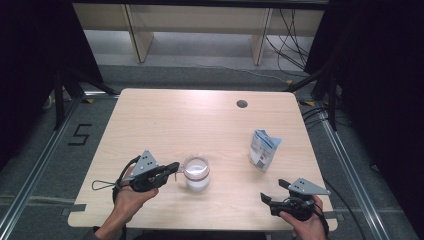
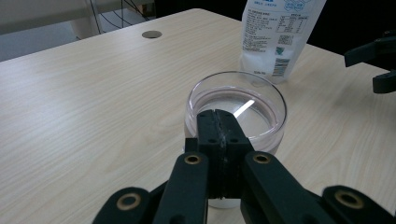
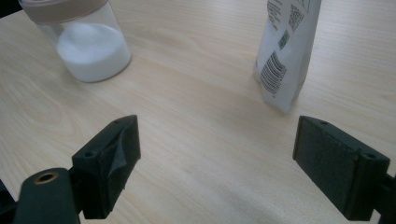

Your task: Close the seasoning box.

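A clear glass jar [image 1: 196, 172] with white powder in its bottom stands near the front middle of the wooden table [image 1: 165, 120], and the left gripper [image 1: 176, 167] has its jaws clenched together at the jar's near rim, seemingly pinching the glass wall. A white and blue standing pouch [image 1: 263, 149] is upright well apart to the jar's right. The right gripper [image 1: 272, 191] hangs released, jaws wide, over bare wood near the table's front right corner.
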A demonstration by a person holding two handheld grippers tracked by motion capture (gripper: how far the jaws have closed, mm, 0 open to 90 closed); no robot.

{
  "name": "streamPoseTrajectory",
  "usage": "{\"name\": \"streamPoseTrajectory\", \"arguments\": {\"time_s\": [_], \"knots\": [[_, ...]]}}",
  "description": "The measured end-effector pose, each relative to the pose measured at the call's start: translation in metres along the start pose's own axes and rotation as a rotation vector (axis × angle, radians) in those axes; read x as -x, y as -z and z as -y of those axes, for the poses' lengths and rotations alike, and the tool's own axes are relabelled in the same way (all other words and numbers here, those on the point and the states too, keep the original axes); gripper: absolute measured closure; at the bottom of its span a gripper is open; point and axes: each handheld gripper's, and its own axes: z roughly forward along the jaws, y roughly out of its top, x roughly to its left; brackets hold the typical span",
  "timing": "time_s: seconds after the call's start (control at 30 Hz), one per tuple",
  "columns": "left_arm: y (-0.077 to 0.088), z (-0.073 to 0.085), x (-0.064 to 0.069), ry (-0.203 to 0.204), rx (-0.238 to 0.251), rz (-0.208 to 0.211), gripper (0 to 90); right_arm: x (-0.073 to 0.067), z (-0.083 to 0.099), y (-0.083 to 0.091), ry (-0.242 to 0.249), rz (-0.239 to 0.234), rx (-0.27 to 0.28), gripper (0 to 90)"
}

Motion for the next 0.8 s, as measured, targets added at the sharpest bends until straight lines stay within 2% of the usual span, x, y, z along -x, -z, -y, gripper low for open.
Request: {"name": "streamPoseTrajectory", "arguments": {"time_s": [0.17, 0.27, 0.37, 0.4, 0.47, 0.53, 0.57, 0.67, 0.73, 0.8], "knots": [[0.003, 0.001, 0.000, 0.037, 0.009, 0.017, 86.3, 0.000, 0.000, 0.000, -0.002, -0.002, 0.000, 16.0], [0.004, 0.001, 0.000, 0.045, 0.012, 0.025, 85.4, 0.000, 0.000, 0.000, -0.002, -0.002, 0.000, 16.0], [0.006, 0.001, 0.002, 0.075, 0.015, 0.047, 82.9, 0.000, 0.000, 0.000, 0.002, -0.007, 0.002, 16.0], [0.007, 0.001, 0.001, 0.066, 0.014, 0.052, 82.9, 0.000, 0.000, 0.000, 0.002, -0.007, 0.002, 16.0], [0.009, 0.001, 0.003, 0.077, 0.015, 0.061, 77.2, 0.000, 0.000, 0.000, 0.007, -0.004, 0.000, 16.0], [0.011, 0.001, 0.004, 0.080, 0.017, 0.076, 75.5, 0.000, 0.000, -0.001, 0.009, -0.003, 0.005, 16.0], [0.013, 0.001, 0.005, 0.103, 0.021, 0.084, 70.1, 0.000, 0.000, -0.001, 0.007, -0.004, 0.005, 16.0], [0.017, 0.001, 0.006, 0.117, 0.027, 0.104, 66.2, 0.000, 0.000, -0.001, 0.008, -0.006, 0.006, 16.0], [0.018, 0.001, 0.006, 0.120, 0.027, 0.100, 61.3, 0.000, 0.000, -0.001, 0.005, -0.006, 0.006, 16.0], [0.020, 0.002, 0.007, 0.135, 0.036, 0.107, 60.0, 0.000, 0.000, -0.001, 0.003, 0.003, 0.004, 16.0]]}}
